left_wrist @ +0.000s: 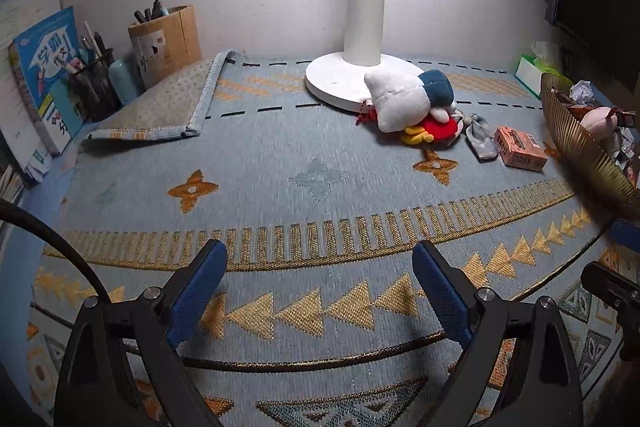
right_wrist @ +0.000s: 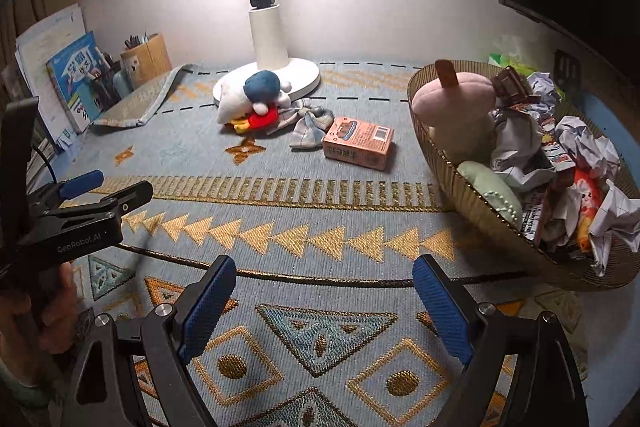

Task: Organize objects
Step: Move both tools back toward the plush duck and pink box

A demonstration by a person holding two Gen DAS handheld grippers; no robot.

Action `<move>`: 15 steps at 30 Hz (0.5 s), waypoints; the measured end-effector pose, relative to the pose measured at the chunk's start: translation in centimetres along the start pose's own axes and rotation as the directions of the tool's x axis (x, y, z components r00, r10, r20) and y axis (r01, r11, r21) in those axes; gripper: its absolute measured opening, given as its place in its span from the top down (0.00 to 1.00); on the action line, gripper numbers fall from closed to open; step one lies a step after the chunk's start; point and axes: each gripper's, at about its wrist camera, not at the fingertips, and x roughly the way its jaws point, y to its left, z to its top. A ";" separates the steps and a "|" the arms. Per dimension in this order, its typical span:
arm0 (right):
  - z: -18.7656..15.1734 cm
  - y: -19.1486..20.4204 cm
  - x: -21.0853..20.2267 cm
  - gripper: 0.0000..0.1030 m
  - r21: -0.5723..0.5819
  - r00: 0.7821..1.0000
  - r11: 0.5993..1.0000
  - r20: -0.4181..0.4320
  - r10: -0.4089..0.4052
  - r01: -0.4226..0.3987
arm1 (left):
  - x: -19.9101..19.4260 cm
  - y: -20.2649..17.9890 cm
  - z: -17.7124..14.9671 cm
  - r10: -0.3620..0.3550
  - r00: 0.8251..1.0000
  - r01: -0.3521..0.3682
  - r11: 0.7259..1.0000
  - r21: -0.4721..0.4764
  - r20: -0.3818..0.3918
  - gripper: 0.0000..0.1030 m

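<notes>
While both grippers hang low over the mat (left_wrist: 280, 155), the left gripper (left_wrist: 320, 291) and right gripper (right_wrist: 324, 303) have fingers wide apart, holding nothing. Far ahead lie a plush toy (right_wrist: 252, 99), cloth (right_wrist: 310, 125) and box (right_wrist: 358, 143). Right of them, the basket (right_wrist: 472, 187) is cut off.

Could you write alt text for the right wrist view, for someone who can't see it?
An open right gripper hovers over a patterned blue mat; ahead lie a plush toy, plaid cloth and pink box near a white lamp, with a full gold basket at right.
</notes>
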 end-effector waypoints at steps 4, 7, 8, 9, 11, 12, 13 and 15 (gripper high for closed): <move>-0.2 -0.6 1.6 0.13 0.045 0.999 0.999 -0.046 -0.017 0.020 | 0.0 -0.6 -0.1 0.015 1.000 -0.015 0.999 0.030 0.007 0.09; -0.2 -0.9 2.0 0.13 0.056 0.997 0.997 -0.056 -0.049 0.052 | 0.2 -1.1 -0.2 0.025 1.000 -0.025 0.998 0.060 -0.009 0.09; -0.2 -0.9 2.2 0.13 0.061 0.997 0.997 -0.063 -0.051 0.055 | 0.3 -1.2 -0.2 0.030 0.999 -0.029 0.997 0.067 -0.014 0.09; -0.3 -1.0 2.3 0.13 0.064 0.996 0.996 -0.070 -0.054 0.058 | 0.3 -1.3 -0.2 0.032 0.999 -0.031 0.997 0.074 -0.016 0.09; -0.2 -1.0 2.4 0.13 0.065 0.995 0.995 -0.075 -0.069 0.074 | 0.3 -1.4 -0.3 0.031 0.999 -0.029 0.996 0.081 -0.016 0.09; -0.2 -1.0 2.4 0.13 0.065 0.994 0.994 -0.074 -0.081 0.086 | 0.3 -1.4 -0.2 0.029 0.999 -0.028 0.996 0.083 -0.015 0.09; -0.3 -0.9 2.3 0.13 0.063 0.993 0.993 -0.067 -0.097 0.101 | 0.3 -1.4 -0.2 0.027 1.000 -0.025 0.996 0.083 -0.017 0.09; -0.2 -0.9 1.8 0.13 0.065 0.993 0.991 -0.035 -0.113 0.115 | 0.4 -1.3 -0.2 0.022 1.000 -0.020 0.996 0.084 -0.022 0.09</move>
